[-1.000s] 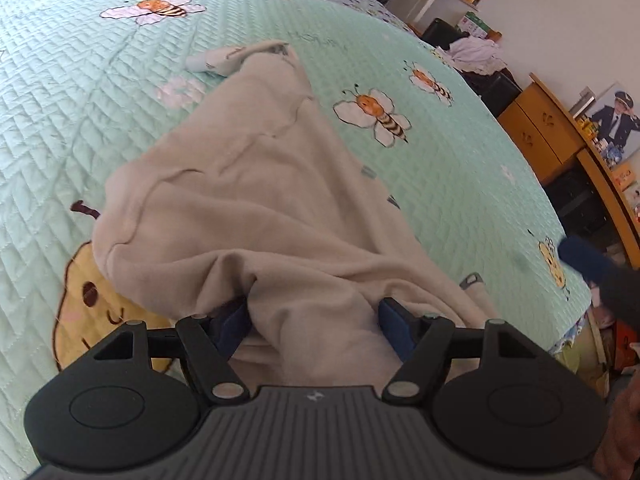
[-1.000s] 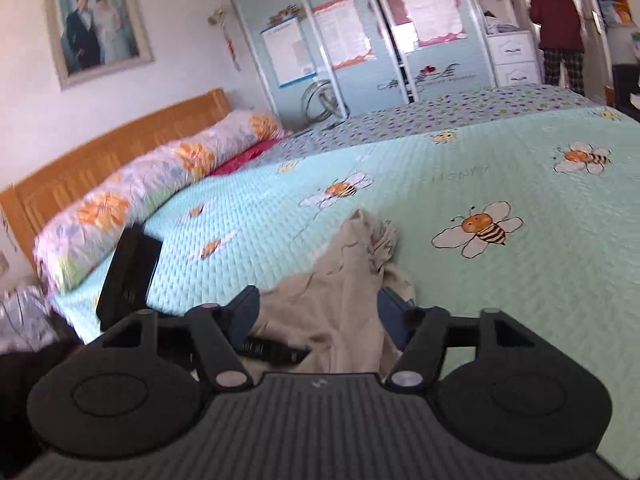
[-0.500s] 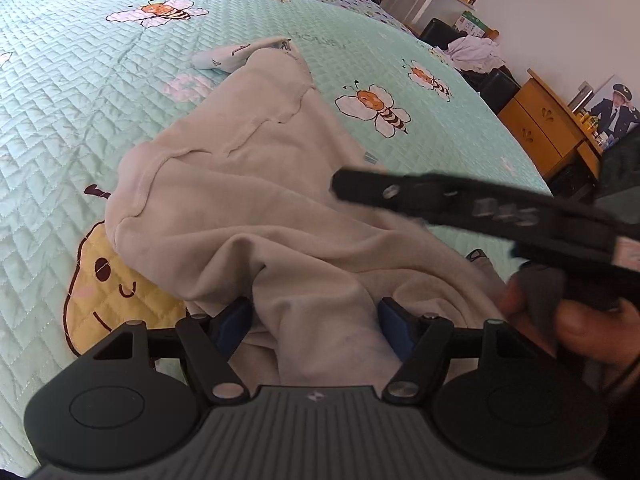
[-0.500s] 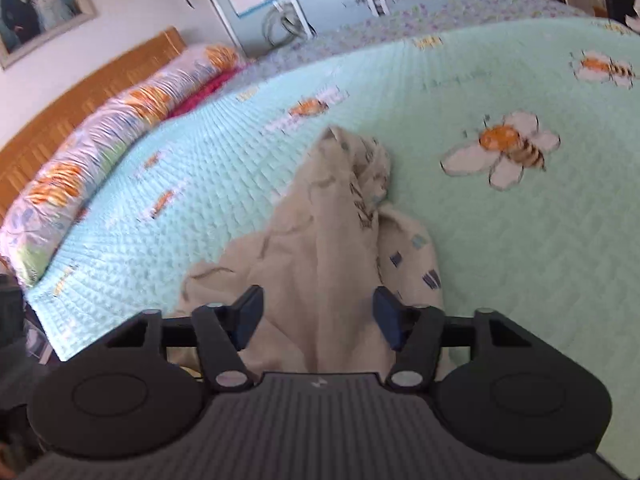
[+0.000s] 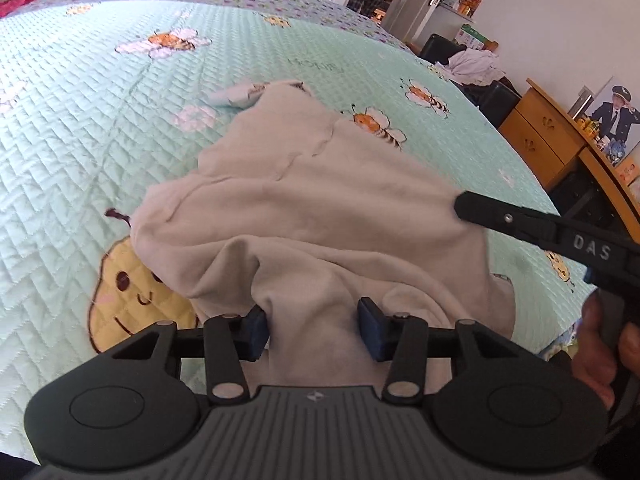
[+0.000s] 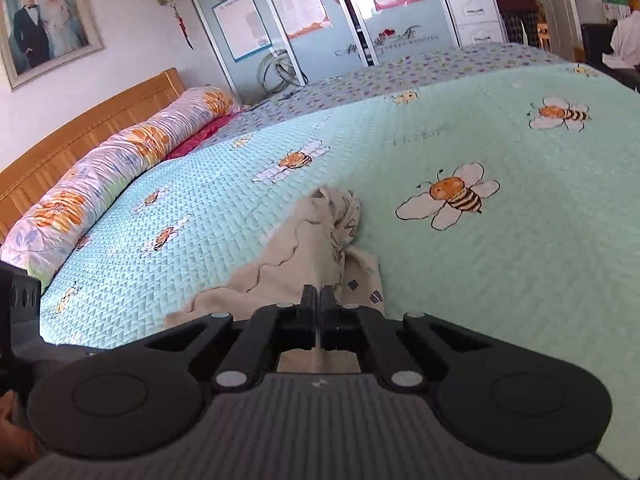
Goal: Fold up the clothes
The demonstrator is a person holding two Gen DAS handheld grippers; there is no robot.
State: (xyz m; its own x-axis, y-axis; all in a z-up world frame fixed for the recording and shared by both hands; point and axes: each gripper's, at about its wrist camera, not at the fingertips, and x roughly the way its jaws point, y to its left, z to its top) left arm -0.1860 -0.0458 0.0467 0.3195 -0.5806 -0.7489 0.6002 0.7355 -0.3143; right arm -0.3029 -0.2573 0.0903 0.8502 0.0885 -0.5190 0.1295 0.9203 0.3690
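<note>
The beige garment (image 5: 312,208) lies crumpled on the bed, near its front edge, on a mint quilted cover (image 5: 100,128) printed with bees. The step in hand seems to be the first grasp, before any fold is made. The right gripper (image 6: 319,300) has its jaws pressed together on an edge of the cloth – a thin strip of fabric shows between them. The left gripper (image 5: 312,322) has its jaws wide apart, with a bunch of the fabric standing between the blue pads (image 5: 370,326), not yet pinched. I think the next move asks the left jaws to close on this bunch, then both sides to lift and spread the cloth flat. Around the bed – a wooden headboard (image 6: 80,128), a long flowered pillow (image 6: 120,168), a wardrobe with mirror doors (image 6: 320,20) and a wooden dresser (image 5: 540,132).
</note>
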